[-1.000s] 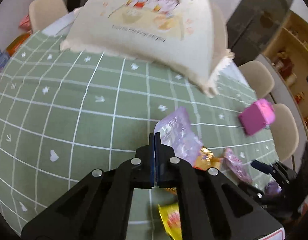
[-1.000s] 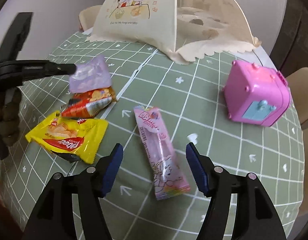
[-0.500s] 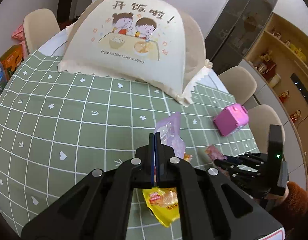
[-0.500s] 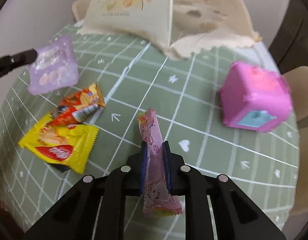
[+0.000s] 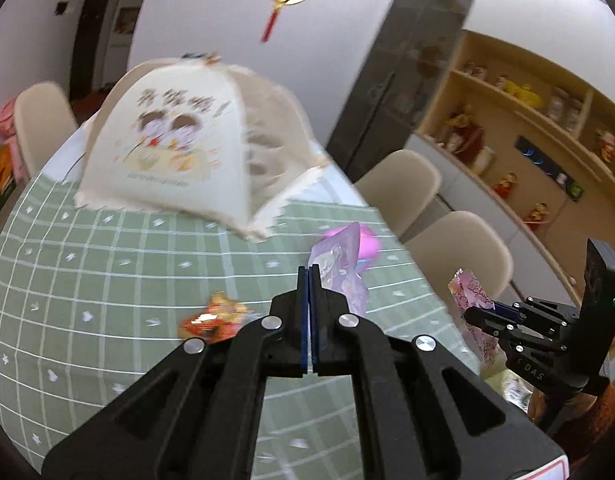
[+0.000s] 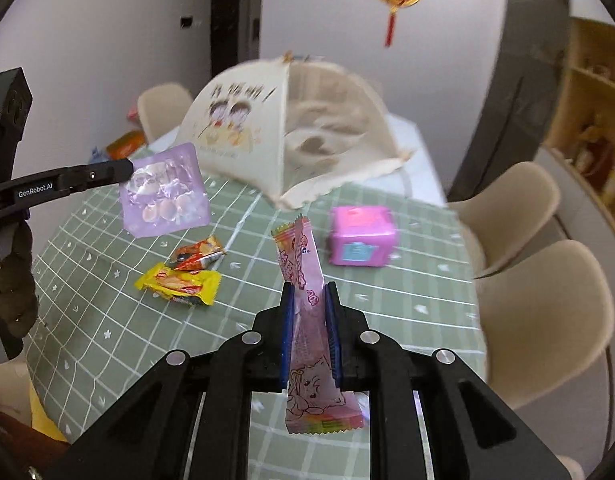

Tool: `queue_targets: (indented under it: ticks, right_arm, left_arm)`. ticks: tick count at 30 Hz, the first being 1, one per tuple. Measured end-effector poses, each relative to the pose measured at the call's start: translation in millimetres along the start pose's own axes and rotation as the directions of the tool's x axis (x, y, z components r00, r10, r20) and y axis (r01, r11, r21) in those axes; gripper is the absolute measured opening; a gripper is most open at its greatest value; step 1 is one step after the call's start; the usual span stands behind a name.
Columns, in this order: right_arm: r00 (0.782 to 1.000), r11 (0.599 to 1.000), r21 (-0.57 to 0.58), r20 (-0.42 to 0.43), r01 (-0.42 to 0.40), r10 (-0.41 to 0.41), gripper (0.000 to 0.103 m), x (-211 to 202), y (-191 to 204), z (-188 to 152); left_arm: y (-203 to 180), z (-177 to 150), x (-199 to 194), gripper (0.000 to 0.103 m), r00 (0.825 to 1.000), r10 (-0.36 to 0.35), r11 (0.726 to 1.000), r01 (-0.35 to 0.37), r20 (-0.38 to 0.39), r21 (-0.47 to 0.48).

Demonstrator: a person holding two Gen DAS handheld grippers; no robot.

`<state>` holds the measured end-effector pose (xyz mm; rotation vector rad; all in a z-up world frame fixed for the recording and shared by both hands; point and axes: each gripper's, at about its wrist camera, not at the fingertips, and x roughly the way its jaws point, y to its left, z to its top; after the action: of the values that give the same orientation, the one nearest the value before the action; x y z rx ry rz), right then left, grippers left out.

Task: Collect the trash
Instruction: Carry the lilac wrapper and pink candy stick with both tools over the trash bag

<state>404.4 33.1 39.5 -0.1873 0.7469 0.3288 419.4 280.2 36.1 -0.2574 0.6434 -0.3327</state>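
A: What have I got in the right gripper (image 6: pixel 310 322)?

B: On my feed its blue pads are clamped on the long pink wrapper (image 6: pixel 307 320), which stands nearly upright between them, its bottom end hanging below the fingers and its top poking above. It is clear of the green checked tablecloth (image 6: pixel 407 300).

A: And the left gripper (image 5: pixel 308 292)?

B: Pressed together on a corner of the pale purple packet (image 6: pixel 163 196). In the right wrist view I see that packet hanging in the air over the table's left side.

A: What is left lying on the cloth?

B: An orange-red wrapper (image 6: pixel 198 258) and, touching it on the near side, a yellow wrapper (image 6: pixel 178 284). To the right of my pink wrapper sits a pink toy cube (image 6: pixel 361 236), apart from both. Behind it all stands the cream mesh food cover (image 6: pixel 283 132), with beige chairs (image 6: pixel 539 320) on the right edge of the table.
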Motion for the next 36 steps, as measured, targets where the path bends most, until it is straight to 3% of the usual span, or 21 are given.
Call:
queue_targets:
  ticks: [7, 13, 21, 25, 30, 36]
  right_arm:
    - [0.992, 0.992, 0.079, 0.071, 0.102, -0.108, 0.016, -98.5, -62.3, -50.9]
    - [0.977, 0.967, 0.171, 0.064, 0.189, -0.203, 0.016, -162.6, -117.3, -114.7]
    - [0.954, 0.919, 0.280, 0.037, 0.277, -0.299, 0.016, -225.6, -180.6, -197.8]
    - [0.945, 0.896, 0.330, 0.035, 0.297, -0.326, 0.016, -246.1, -201.1, -229.2]
    - [0.939, 0.877, 0.369, 0.029, 0.307, -0.341, 0.016, -259.1, -214.6, -256.2]
    - [0.937, 0.859, 0.405, 0.017, 0.314, -0.350, 0.016, -265.0, -222.6, -276.9]
  left_arm:
    - [-109.1, -15.3, -21.1, 0.000, 0.992, -0.122, 0.989, 0.120, 0.023, 0.087]
    - [-215.6, -56.0, -18.1, 0.000, 0.977, -0.208, 0.963, 0.213, -0.048, 0.167]
    - [-320.3, -117.4, -10.4, 0.001, 0.954, -0.263, 0.928, 0.291, -0.144, 0.231]
    - [-350.9, -144.3, 1.9, 0.000, 0.934, -0.288, 0.915, 0.334, -0.213, 0.227]
    - [-376.2, -176.9, 30.9, 0.001, 0.893, -0.324, 0.899, 0.394, -0.313, 0.192]
    - [-405.4, -211.4, 63.3, 0.001, 0.869, -0.301, 0.884, 0.408, -0.392, 0.227]
